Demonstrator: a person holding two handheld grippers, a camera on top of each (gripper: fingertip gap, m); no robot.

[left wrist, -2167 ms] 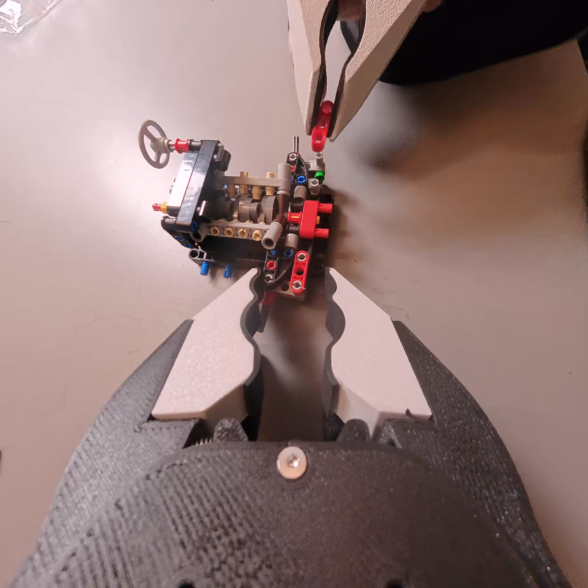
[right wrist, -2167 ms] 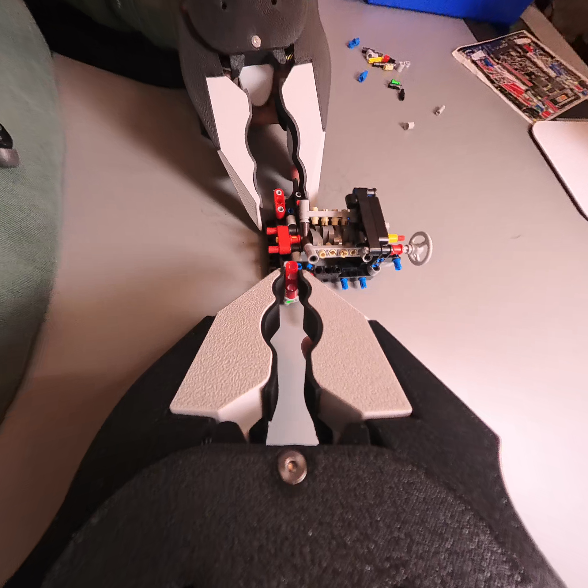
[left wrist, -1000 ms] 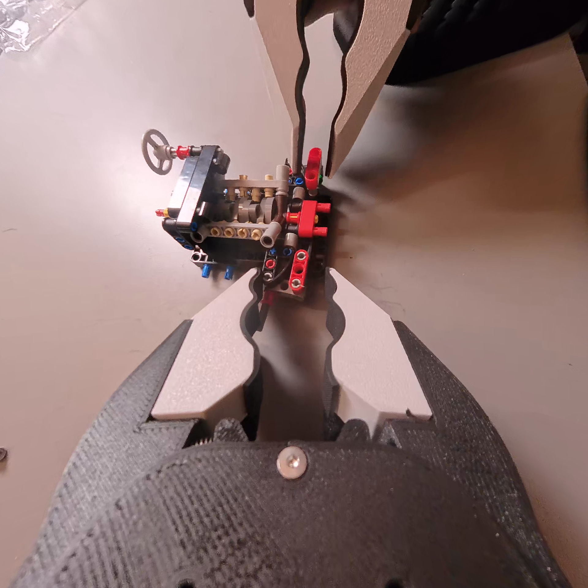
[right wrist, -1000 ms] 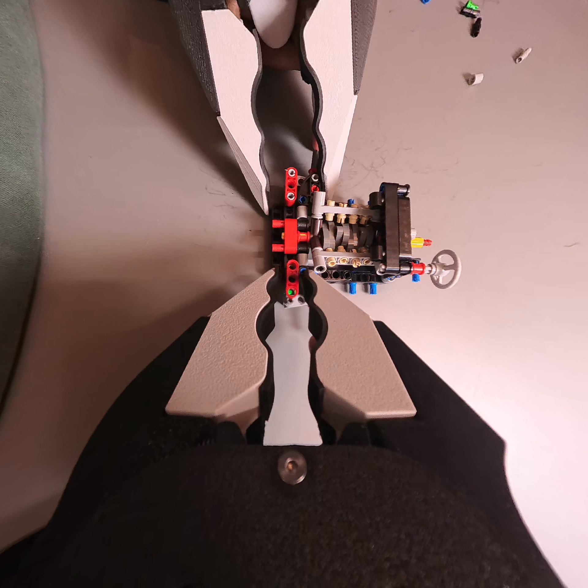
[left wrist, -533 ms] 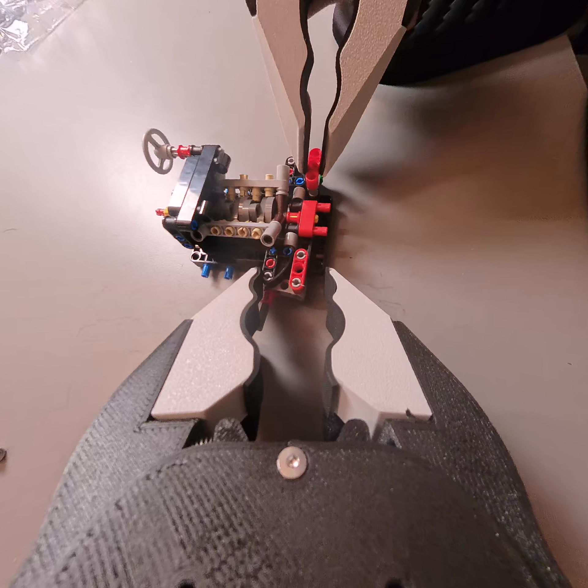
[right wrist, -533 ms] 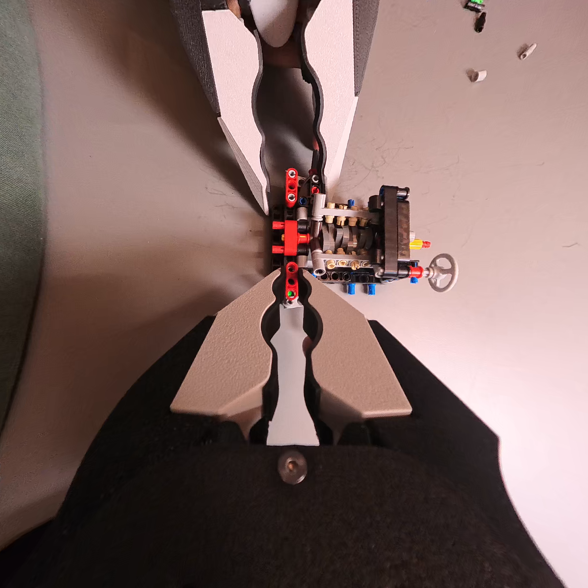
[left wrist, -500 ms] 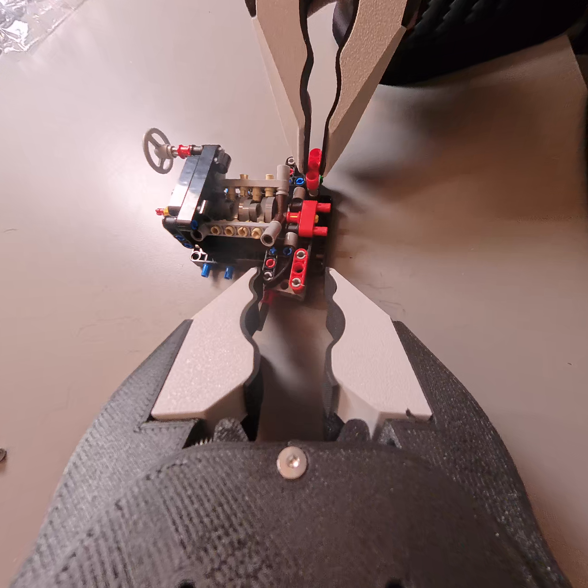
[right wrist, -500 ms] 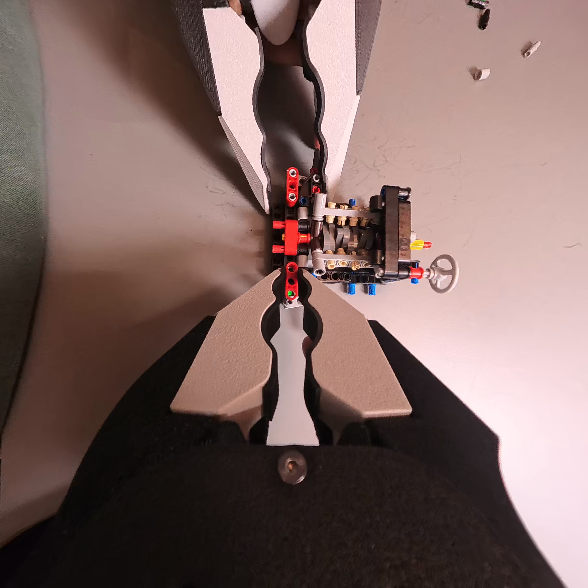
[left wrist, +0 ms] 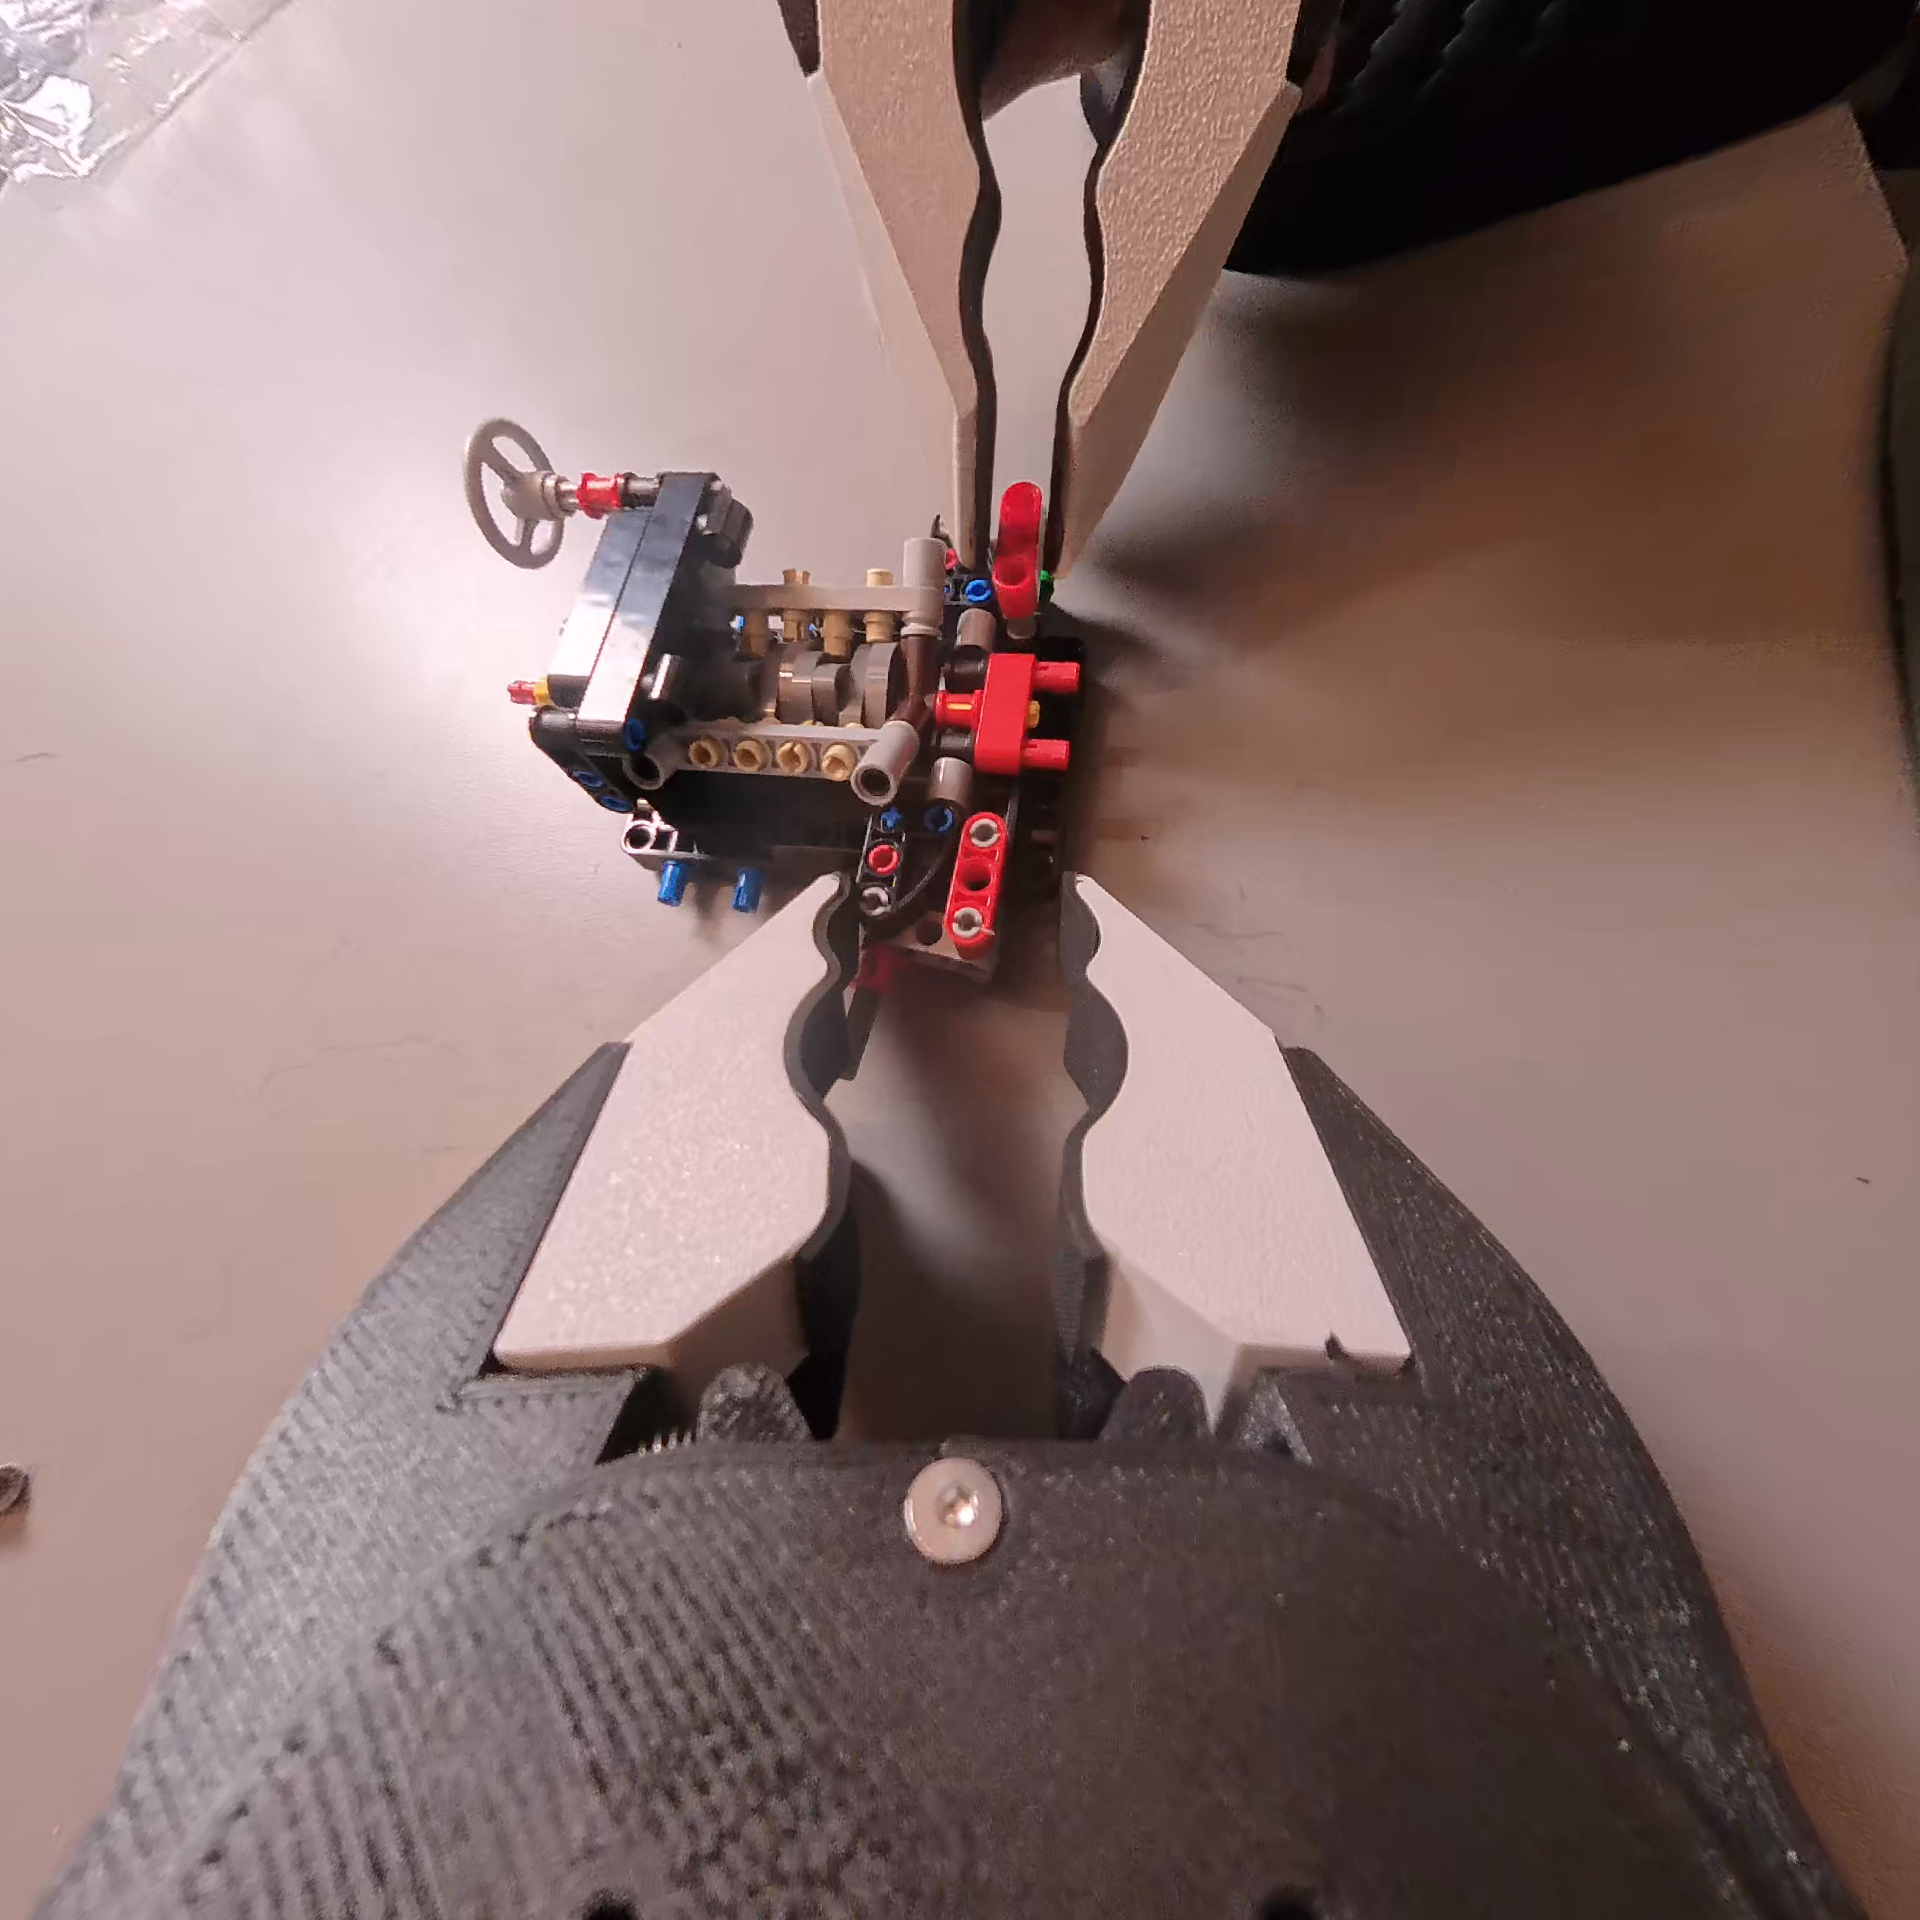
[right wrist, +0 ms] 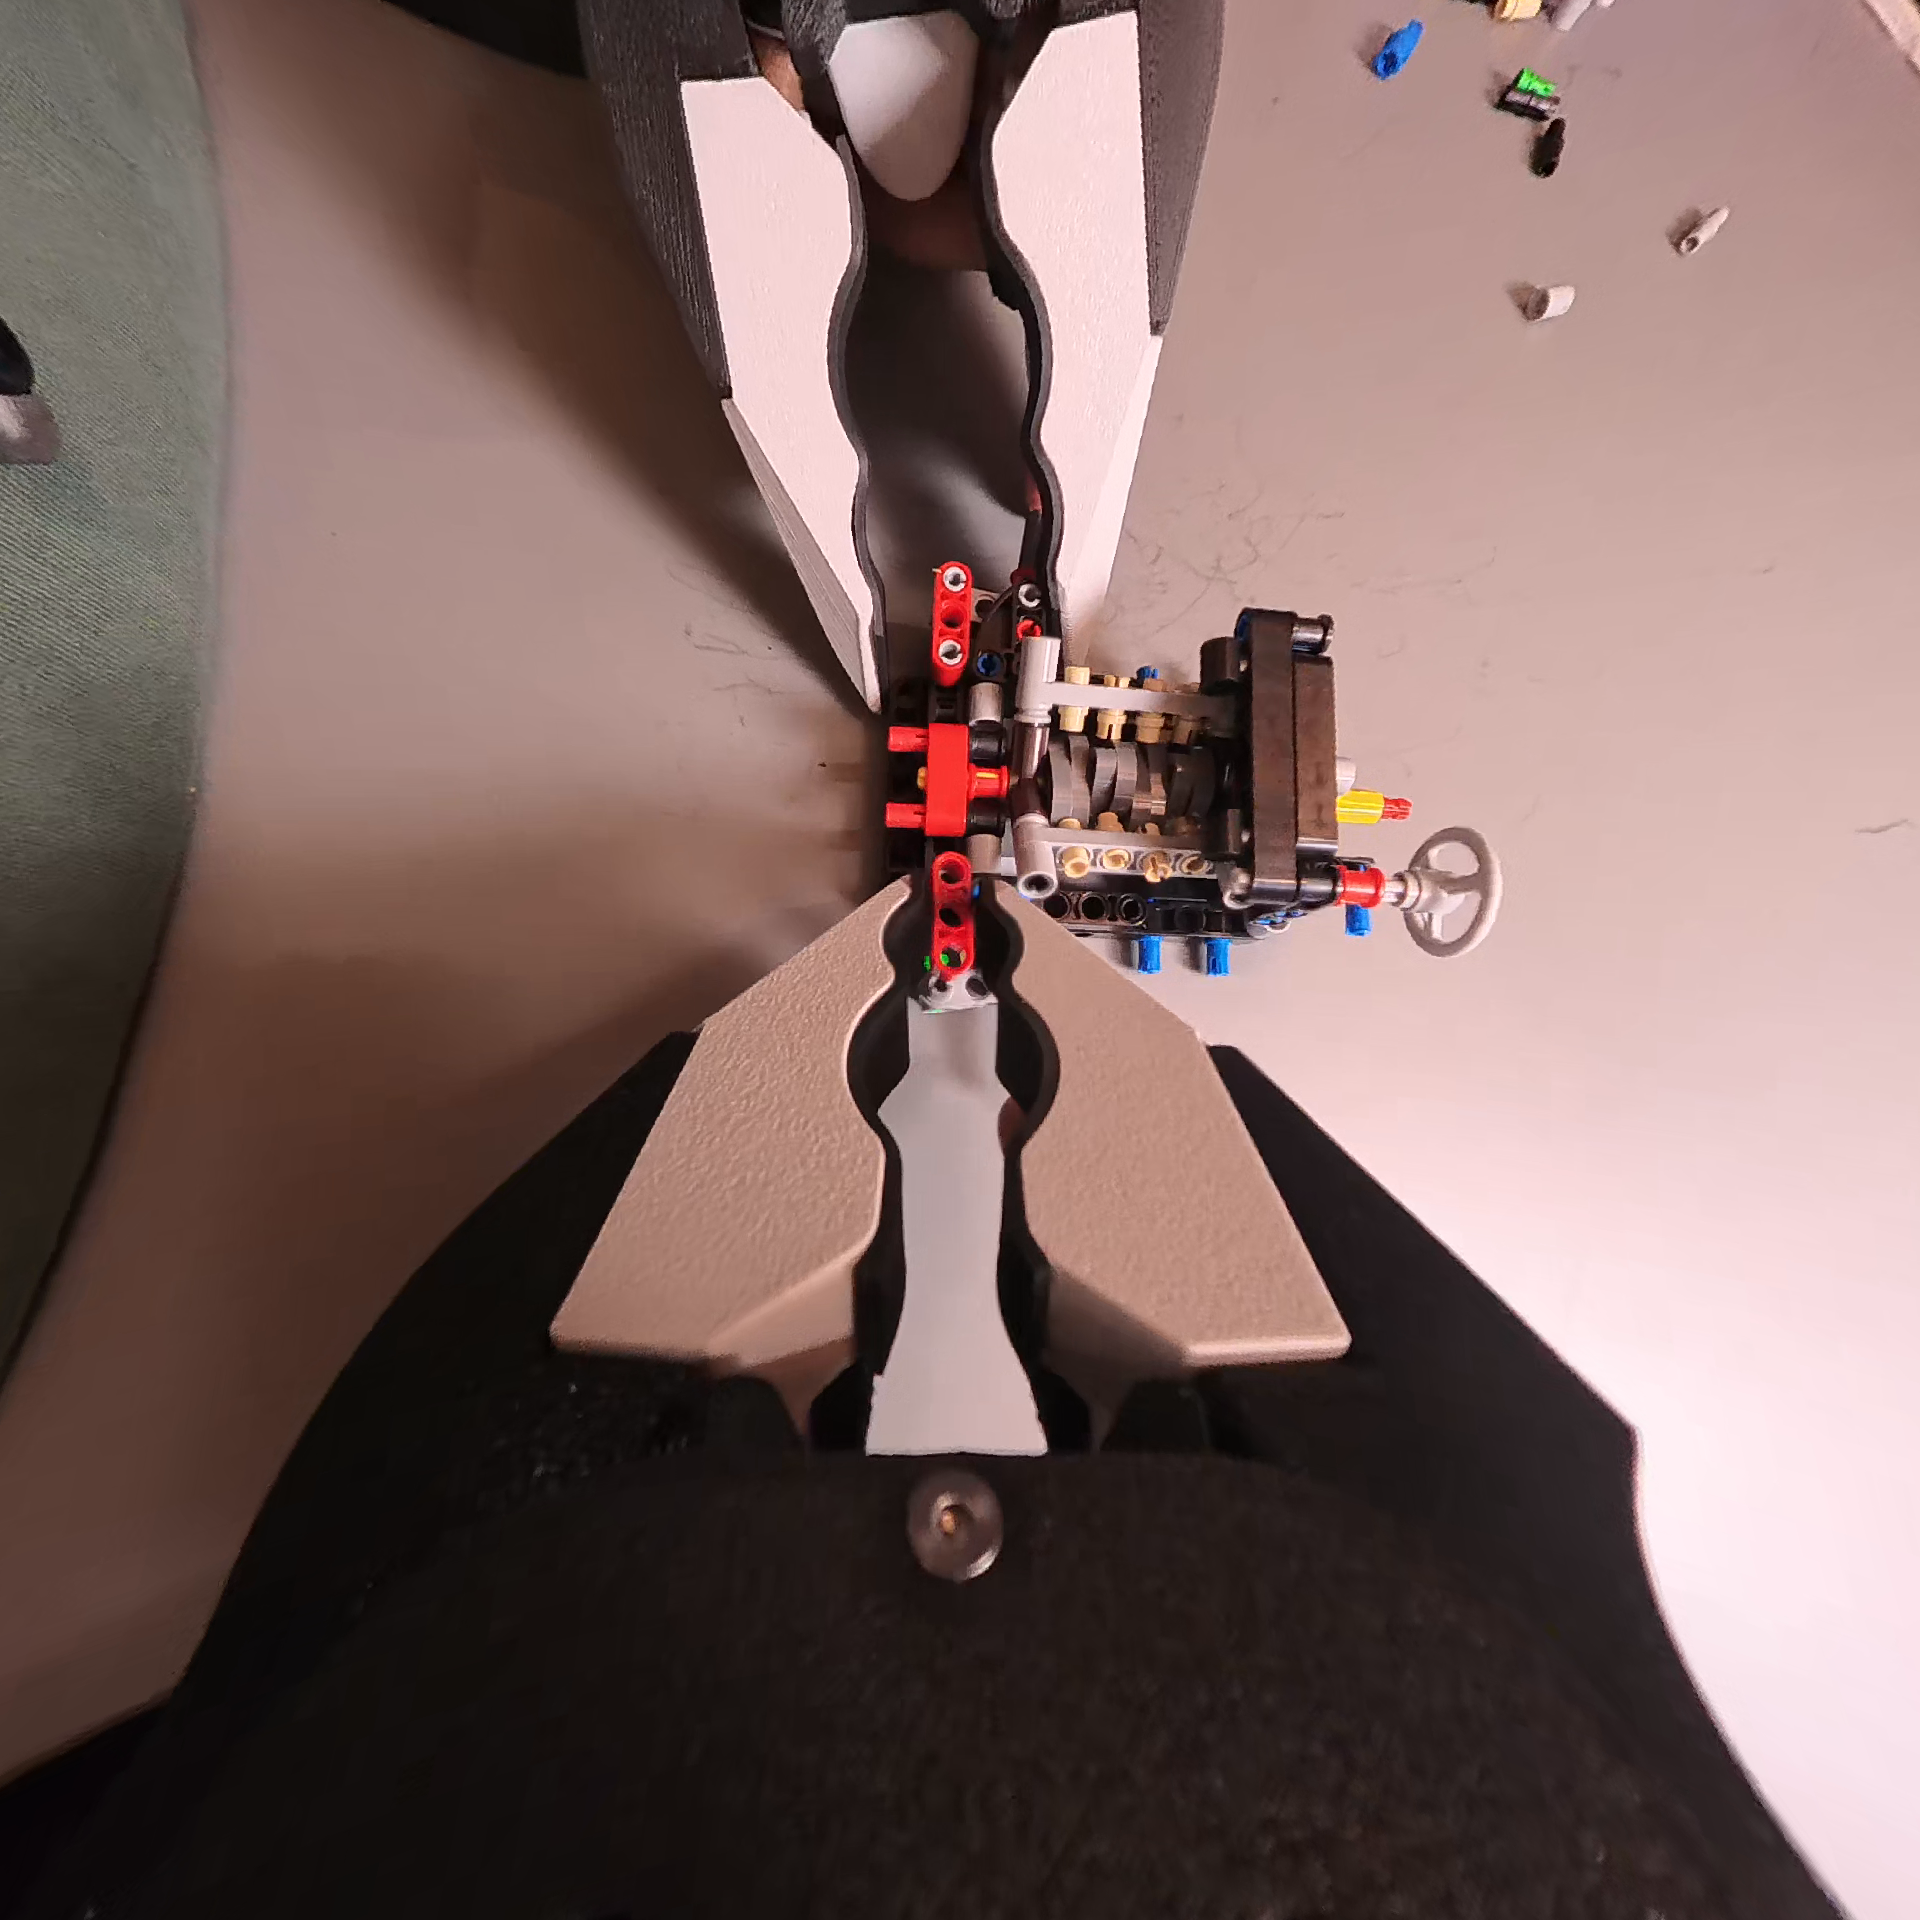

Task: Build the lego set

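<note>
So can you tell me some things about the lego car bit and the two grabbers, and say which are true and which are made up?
1. The grey steering wheel sticks out from one end of the lego model. True.
2. The right hand-held gripper pinches a blue beam. False: it is a red beam.
3. The left hand-held gripper grips the model's near end. True.
4. The model hangs in the air. False: it rests on the table.
5. Loose small pieces lie on the table beyond the model. True.
</note>
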